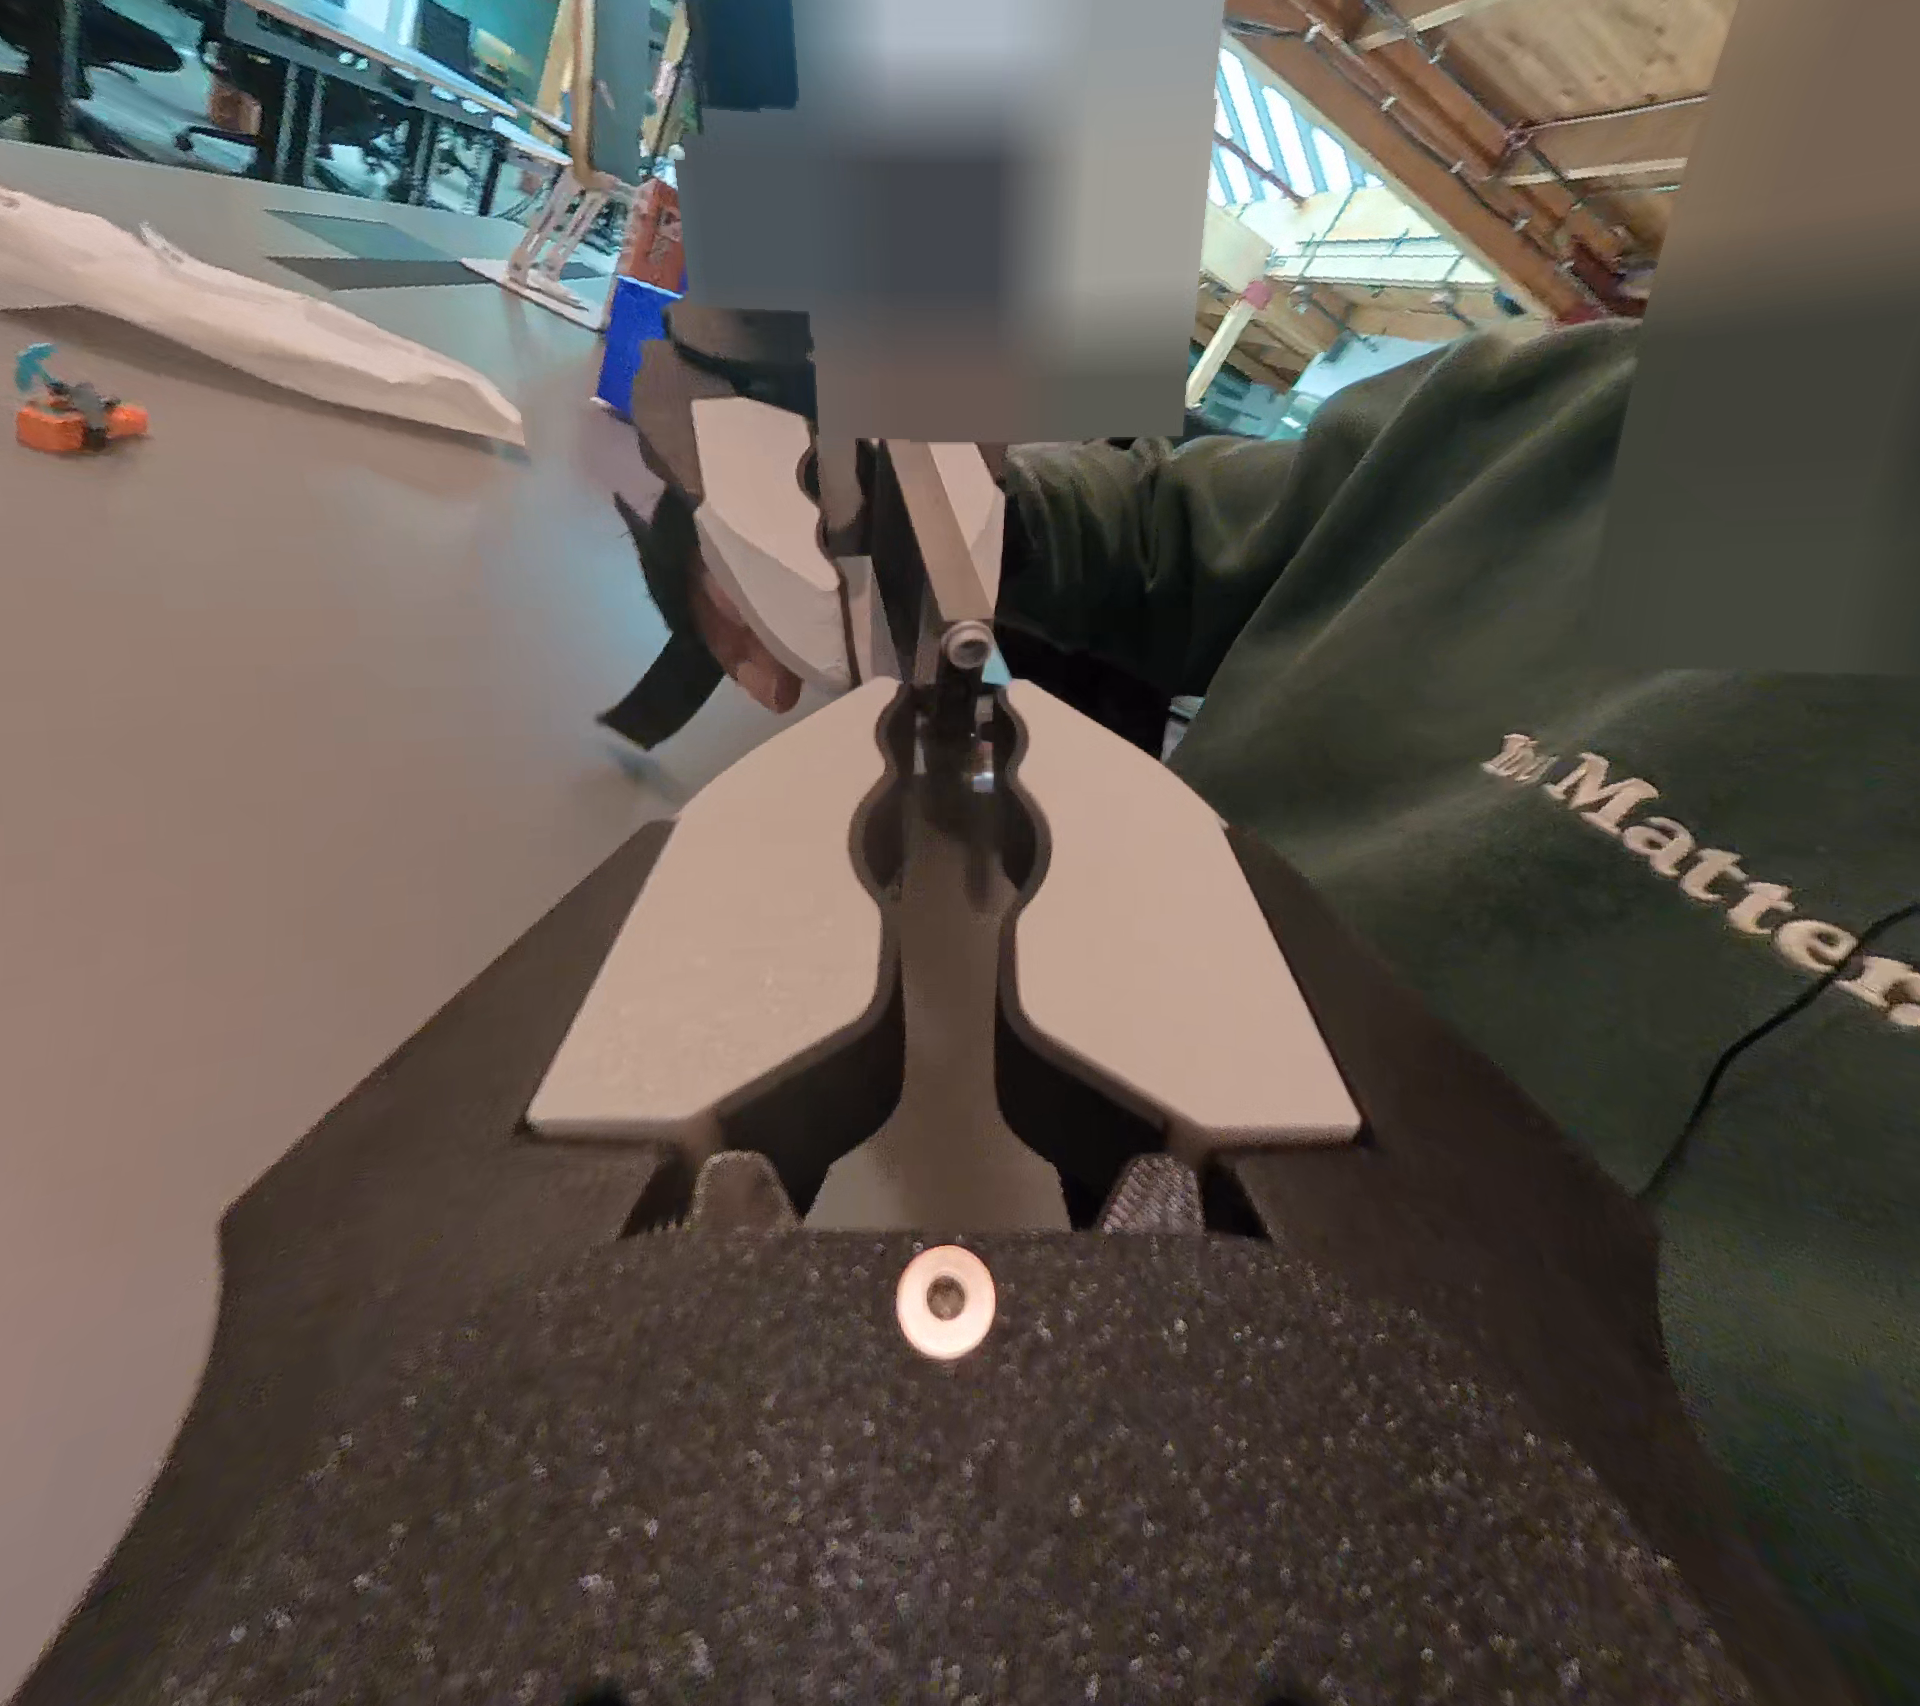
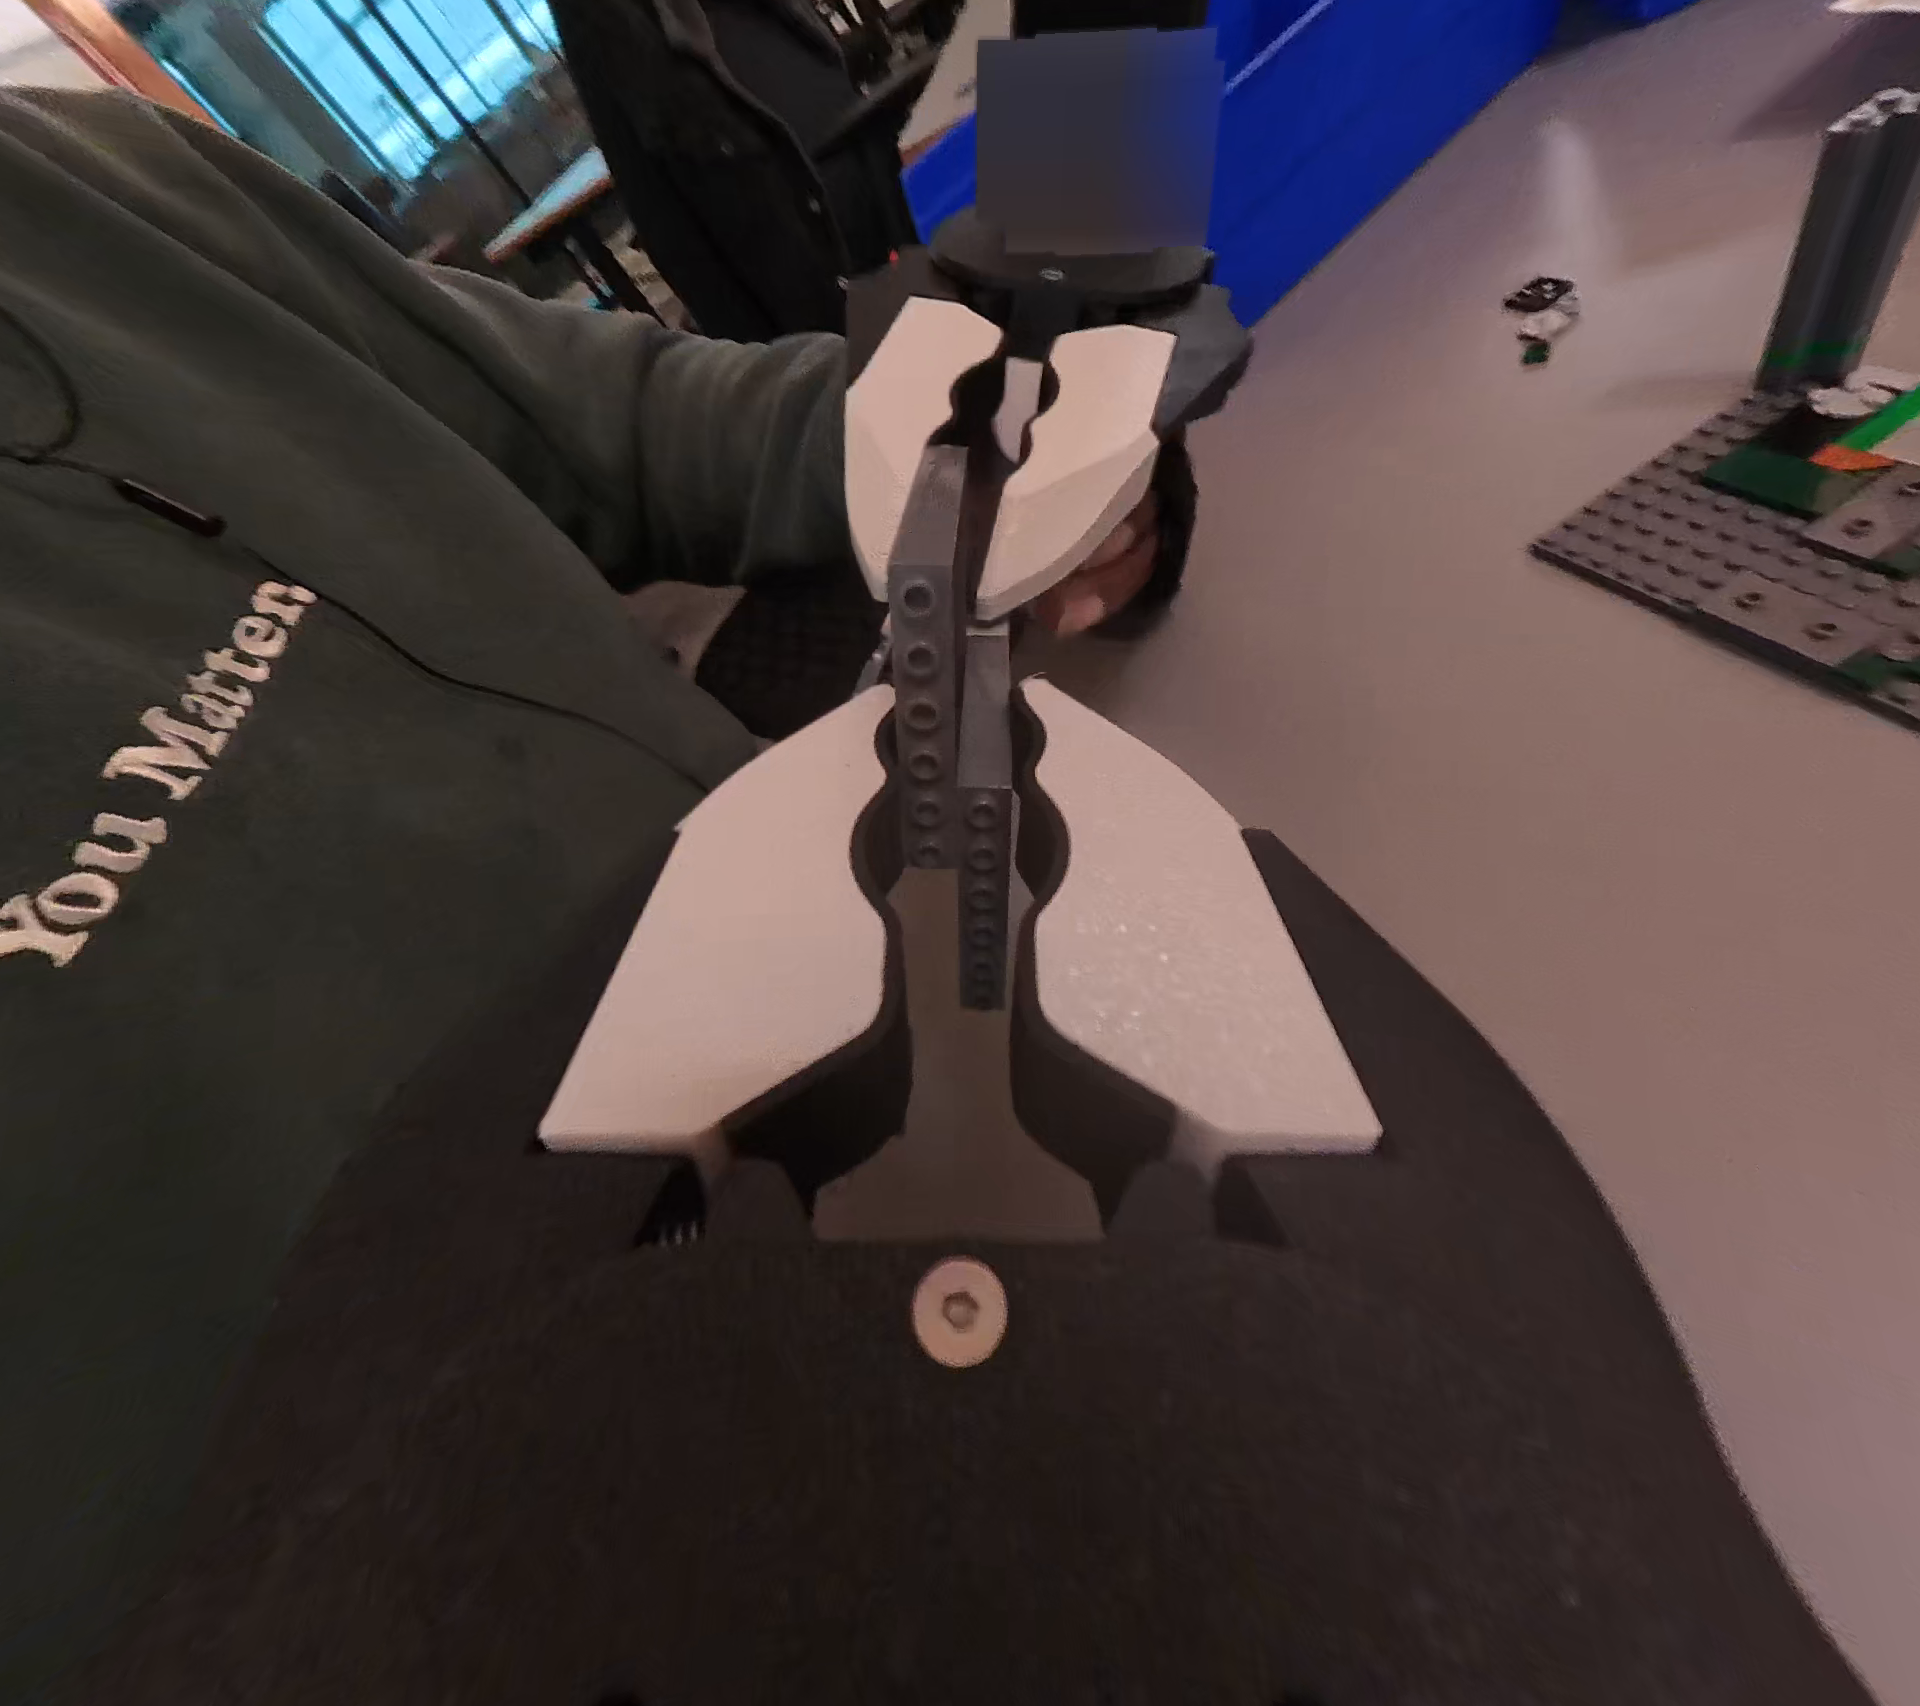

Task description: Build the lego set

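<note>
Both grippers are held up above the grey table (image 2: pixel 1403 513), facing each other in front of a person's green sweatshirt (image 2: pixel 260 617).

The right gripper (image 2: pixel 961 726) is closed to a narrow gap on a long dark grey lego beam (image 2: pixel 925 700) with a row of round holes; a second holed strip (image 2: pixel 982 898) is seen alongside it between the white fingers (image 2: pixel 1174 960).

The left gripper (image 1: pixel 951 721) is closed almost fully on a small black pin-like piece (image 1: pixel 961 669). Its exact contact with the beam cannot be told.

A studded grey baseplate (image 2: pixel 1714 555) carrying a dark pillar (image 2: pixel 1844 243) is seen on the table, well apart.
</note>
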The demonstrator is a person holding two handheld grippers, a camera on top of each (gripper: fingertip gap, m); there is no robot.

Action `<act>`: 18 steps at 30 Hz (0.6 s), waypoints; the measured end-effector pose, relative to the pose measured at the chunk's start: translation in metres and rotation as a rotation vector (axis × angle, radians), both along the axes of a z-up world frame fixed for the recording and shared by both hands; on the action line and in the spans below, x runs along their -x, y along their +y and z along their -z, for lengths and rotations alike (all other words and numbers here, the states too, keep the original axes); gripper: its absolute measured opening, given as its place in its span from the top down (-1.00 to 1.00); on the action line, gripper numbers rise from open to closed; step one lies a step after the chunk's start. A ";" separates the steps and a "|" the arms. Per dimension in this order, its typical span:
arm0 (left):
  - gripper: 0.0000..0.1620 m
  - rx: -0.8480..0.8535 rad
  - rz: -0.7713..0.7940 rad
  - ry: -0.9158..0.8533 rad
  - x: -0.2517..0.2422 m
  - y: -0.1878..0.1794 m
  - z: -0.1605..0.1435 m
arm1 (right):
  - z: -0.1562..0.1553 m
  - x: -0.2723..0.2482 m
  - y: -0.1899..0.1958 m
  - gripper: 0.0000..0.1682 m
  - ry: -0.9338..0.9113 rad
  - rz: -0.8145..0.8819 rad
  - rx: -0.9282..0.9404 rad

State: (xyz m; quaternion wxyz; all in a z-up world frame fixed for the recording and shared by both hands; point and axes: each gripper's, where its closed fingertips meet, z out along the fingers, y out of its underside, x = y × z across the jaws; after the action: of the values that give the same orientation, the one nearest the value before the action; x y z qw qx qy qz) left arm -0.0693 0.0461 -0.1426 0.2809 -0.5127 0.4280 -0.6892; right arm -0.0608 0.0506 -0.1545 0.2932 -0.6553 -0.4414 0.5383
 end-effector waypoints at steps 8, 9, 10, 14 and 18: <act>0.84 0.025 0.000 -0.011 -0.007 0.000 -0.001 | -0.002 -0.006 -0.001 0.80 0.134 0.037 0.129; 0.84 0.025 0.001 -0.009 -0.008 0.001 0.000 | -0.001 -0.007 -0.001 0.80 0.148 0.040 0.156; 0.84 0.026 0.004 -0.008 -0.009 0.001 0.000 | -0.001 -0.008 -0.001 0.80 0.163 0.039 0.188; 0.84 0.021 0.018 0.016 -0.011 0.000 0.004 | 0.003 -0.012 -0.003 0.81 0.212 0.047 0.301; 1.00 -0.012 0.042 0.095 -0.008 0.002 0.020 | 0.012 -0.023 -0.004 0.80 0.167 0.081 0.291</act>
State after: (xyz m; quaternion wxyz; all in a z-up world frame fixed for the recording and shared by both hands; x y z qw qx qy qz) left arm -0.0615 0.0485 -0.1624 0.2490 -0.5341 0.4557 -0.6671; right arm -0.0379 0.0470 -0.1668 0.2525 -0.6610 -0.3061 0.6369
